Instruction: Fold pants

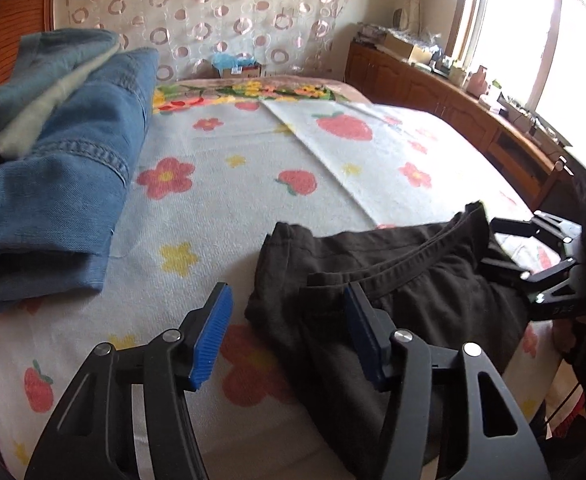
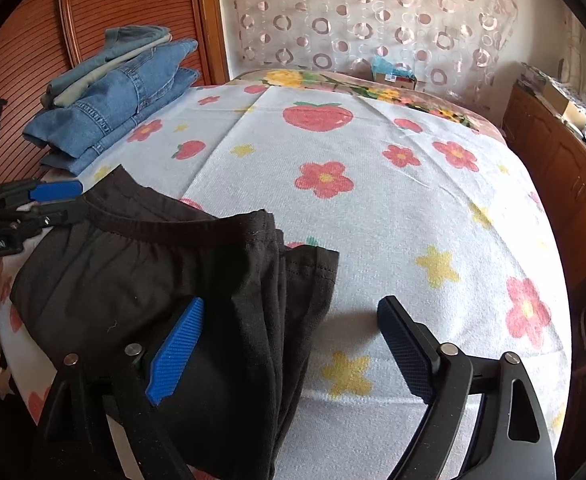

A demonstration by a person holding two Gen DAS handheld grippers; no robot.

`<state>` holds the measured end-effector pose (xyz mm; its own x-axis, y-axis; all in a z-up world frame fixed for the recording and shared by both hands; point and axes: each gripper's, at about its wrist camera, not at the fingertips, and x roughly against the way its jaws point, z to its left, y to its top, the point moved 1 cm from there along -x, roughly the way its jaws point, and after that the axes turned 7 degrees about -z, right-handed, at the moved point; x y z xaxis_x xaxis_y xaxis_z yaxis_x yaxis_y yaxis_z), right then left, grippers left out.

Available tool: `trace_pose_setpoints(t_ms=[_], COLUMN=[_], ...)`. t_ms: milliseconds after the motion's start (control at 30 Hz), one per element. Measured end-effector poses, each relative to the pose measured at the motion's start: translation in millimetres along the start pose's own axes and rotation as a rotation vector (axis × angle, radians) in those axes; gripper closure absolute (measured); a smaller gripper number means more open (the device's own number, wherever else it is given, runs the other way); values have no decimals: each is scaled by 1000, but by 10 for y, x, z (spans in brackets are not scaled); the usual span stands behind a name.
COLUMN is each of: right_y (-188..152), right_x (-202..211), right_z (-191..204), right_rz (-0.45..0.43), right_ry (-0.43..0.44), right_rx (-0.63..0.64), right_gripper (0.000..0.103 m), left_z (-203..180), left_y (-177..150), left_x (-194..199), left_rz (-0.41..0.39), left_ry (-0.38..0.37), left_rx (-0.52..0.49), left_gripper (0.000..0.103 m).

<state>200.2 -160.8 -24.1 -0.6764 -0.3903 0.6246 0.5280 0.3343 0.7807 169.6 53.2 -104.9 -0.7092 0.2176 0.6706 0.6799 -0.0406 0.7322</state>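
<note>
Black pants (image 2: pixel 153 280): soft matte knit, folded, at the bed's (image 2: pixel 373 220) near edge.
Left gripper (image 1: pixel 289 336) and right gripper (image 2: pixel 289 344): jaws wide, each straddling a fold edge, gripping nothing.

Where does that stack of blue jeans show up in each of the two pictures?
Left wrist view: the stack of jeans fills the left edge, on the bed.
Right wrist view: it sits in the upper left, smaller, against the wooden panel.
Shared landmark: the big strawberry printed on the blanket.
</note>
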Motion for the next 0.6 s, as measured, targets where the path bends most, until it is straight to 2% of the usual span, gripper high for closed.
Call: trace_pose_setpoints(t_ms=[67,200,467,533,600], right_y=[-3,-6,-4,7,21], right_x=[9,34,70,65,59], right_z=[-17,-27,13,13,1], right_rz=[-4,-13,-15,-5,6], right_ry=[-6,-7,49,81,107], right_rx=[-7,-14,-15,-27,-44], right_gripper=[20,33,66,82,89], left_z=[14,29,35,41,38], left_y=[-19,-32,-60,-60,-60], left_x=[-18,-26,-26,-25,-28], left_rz=[6,7,-5,-5,-5], left_ry=[-5,-15,-30,-31,-30], left_rx=[6,13,19,19,18], left_gripper=[44,44,44,44,44])
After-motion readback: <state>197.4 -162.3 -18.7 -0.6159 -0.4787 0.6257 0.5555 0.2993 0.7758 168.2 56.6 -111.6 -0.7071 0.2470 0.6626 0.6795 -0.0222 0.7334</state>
